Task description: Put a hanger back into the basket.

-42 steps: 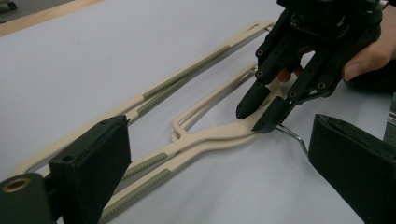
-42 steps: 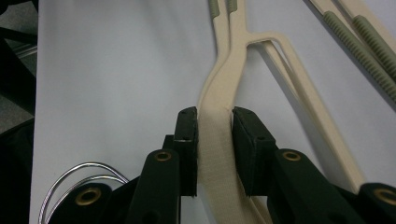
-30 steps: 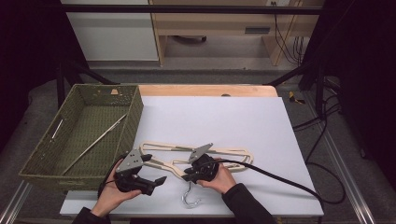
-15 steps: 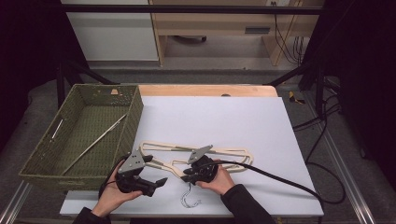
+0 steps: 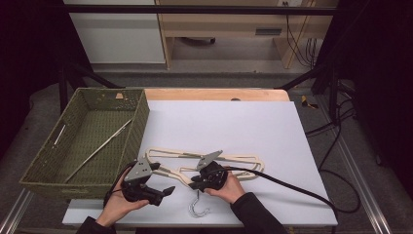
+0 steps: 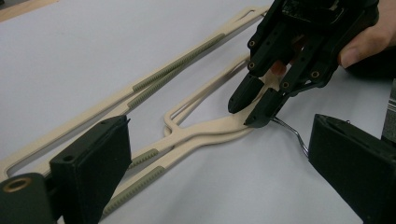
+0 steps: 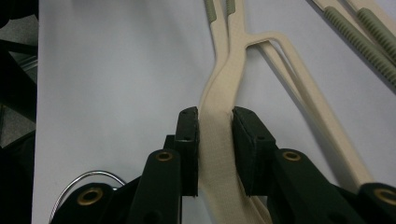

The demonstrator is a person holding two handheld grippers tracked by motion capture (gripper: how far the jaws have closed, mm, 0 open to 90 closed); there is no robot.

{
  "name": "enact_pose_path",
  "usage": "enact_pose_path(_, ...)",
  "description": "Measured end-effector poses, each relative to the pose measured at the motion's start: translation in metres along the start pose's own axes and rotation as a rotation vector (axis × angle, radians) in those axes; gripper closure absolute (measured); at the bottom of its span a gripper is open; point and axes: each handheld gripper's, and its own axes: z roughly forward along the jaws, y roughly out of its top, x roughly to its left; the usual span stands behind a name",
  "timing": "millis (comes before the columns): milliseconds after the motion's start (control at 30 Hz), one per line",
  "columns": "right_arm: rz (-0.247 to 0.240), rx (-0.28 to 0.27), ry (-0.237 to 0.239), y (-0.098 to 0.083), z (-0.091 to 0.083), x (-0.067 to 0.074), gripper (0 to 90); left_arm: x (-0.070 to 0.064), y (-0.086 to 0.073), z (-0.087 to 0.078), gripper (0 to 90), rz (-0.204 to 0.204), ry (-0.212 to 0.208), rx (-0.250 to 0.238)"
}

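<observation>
Cream plastic, two stacked hangers point(image 5: 204, 163) lying flat on the table point(image 5: 272, 131) beside the basket point(image 5: 73, 146): your right gripper point(image 7: 215, 140) has its jaws clamped on the neck, just above the wire hook point(image 5: 197, 208). Your left gripper point(image 5: 160, 191) hangs wide apart, holding nothing. The risk, as I judge it, is that you've pinched both necks together, so a lift takes the pair. The smooth neck could also twist between the pads, and the hook could catch the table edge.
</observation>
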Motion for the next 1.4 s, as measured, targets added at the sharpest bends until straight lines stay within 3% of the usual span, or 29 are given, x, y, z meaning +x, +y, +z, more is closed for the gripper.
enact_pose_path(300, -0.001, 0.003, 0.005, 0.002, -0.004, 0.000, 72.5, 0.000, -0.001, 0.001, 6.2, 0.003, 0.001, 0.004)
enact_pose_path(600, -0.001, -0.023, 0.065, 0.009, -0.021, 0.003, 72.6, -0.003, 0.002, 0.010, 6.5, 0.047, 0.010, 0.034)
enact_pose_path(733, -0.010, -0.036, 0.077, 0.012, -0.029, 0.005, 72.8, -0.005, 0.003, 0.017, 6.7, 0.092, 0.024, 0.057)
enact_pose_path(967, -0.001, -0.040, 0.085, 0.015, -0.037, 0.007, 72.8, -0.010, 0.006, 0.037, 10.3, 0.221, 0.045, 0.138)
enact_pose_path(1033, -0.004, -0.044, 0.093, 0.015, -0.037, 0.006, 72.9, -0.010, 0.008, 0.041, 12.5, 0.247, 0.046, 0.142)
enact_pose_path(1267, -0.003, -0.039, 0.099, 0.016, -0.040, 0.007, 73.0, -0.011, 0.007, 0.055, 28.7, 0.333, 0.078, 0.160)
enact_pose_path(1300, -0.001, -0.037, 0.109, 0.016, -0.041, 0.007, 73.0, -0.011, 0.007, 0.057, 36.0, 0.359, 0.084, 0.162)
enact_pose_path(1400, -0.001, -0.043, 0.108, 0.017, -0.042, 0.008, 73.0, -0.012, 0.007, 0.061, 43.5, 0.382, 0.089, 0.155)
